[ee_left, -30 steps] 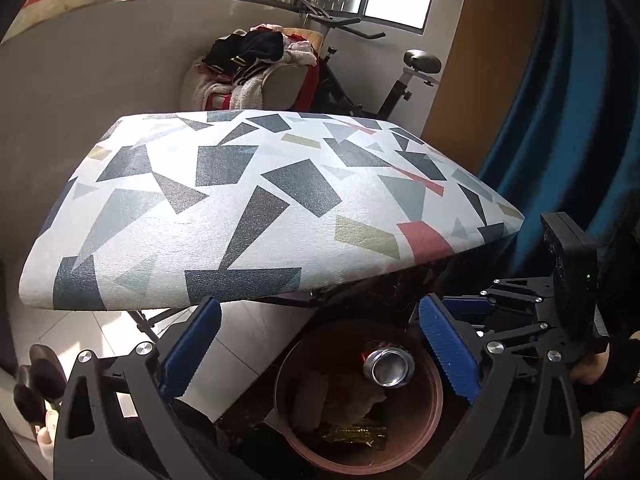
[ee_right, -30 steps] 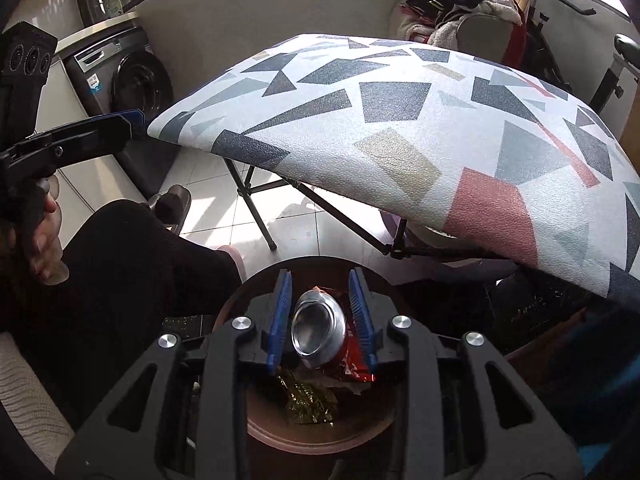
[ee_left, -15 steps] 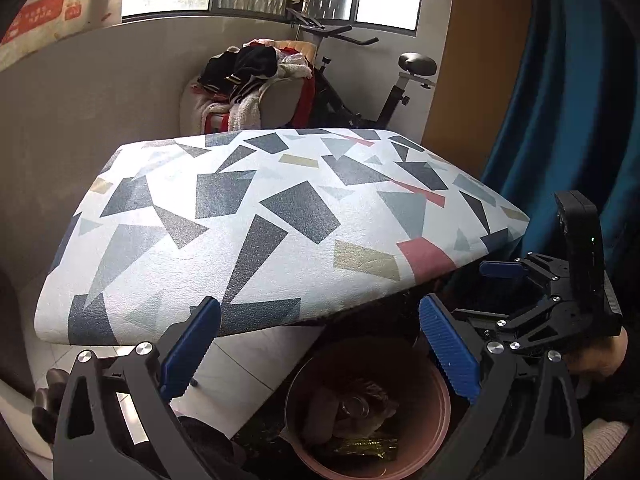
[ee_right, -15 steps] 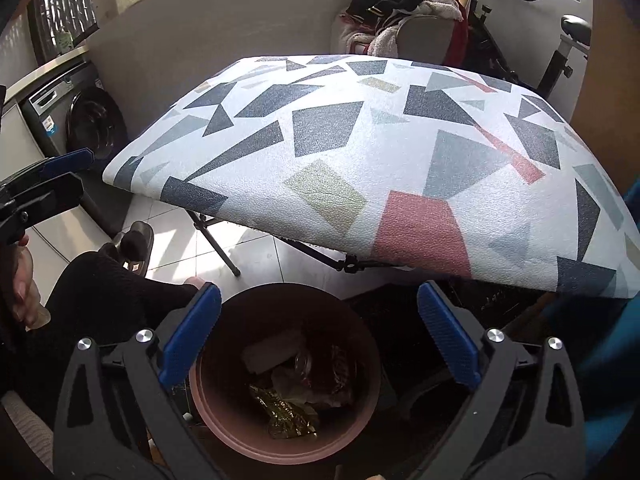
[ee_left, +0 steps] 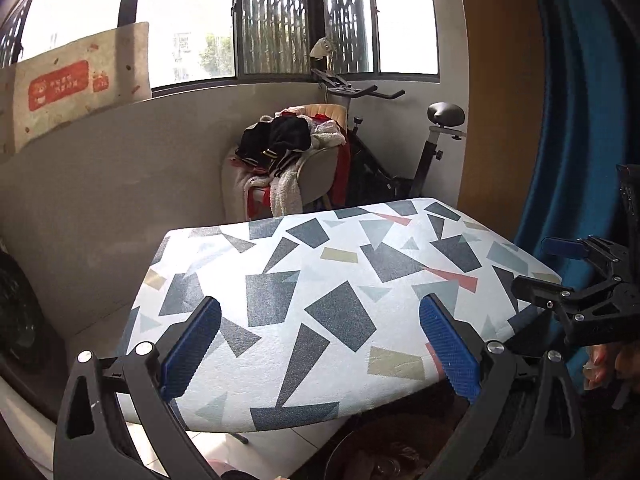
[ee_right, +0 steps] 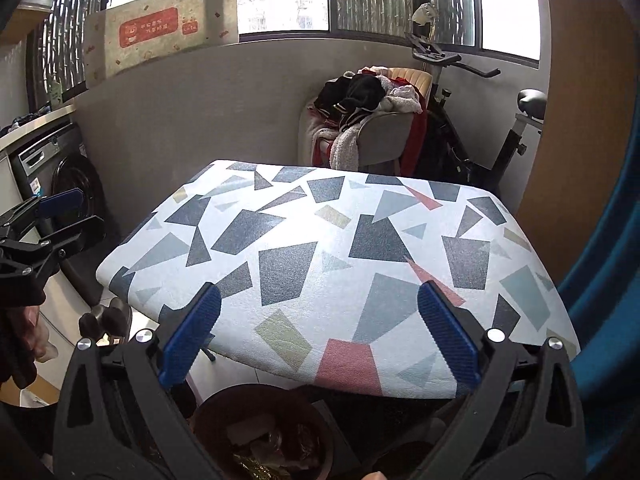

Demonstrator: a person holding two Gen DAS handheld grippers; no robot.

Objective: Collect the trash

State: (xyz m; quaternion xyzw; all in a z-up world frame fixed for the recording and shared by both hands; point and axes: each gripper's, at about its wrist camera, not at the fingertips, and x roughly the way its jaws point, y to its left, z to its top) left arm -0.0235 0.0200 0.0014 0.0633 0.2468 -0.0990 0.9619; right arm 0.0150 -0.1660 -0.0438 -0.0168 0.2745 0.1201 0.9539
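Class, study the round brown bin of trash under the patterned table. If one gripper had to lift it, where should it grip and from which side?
Grip the bin by its rim, coming from above on the near side: the patterned table overhangs the far side, and the wide round body likely exceeds the open jaws.

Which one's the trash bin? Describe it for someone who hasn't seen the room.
Find the board with the geometric-print cover in the middle of the room. On the floor below its near edge stands the bin. It is a round, reddish-brown tub with wrappers inside, the only open container there.
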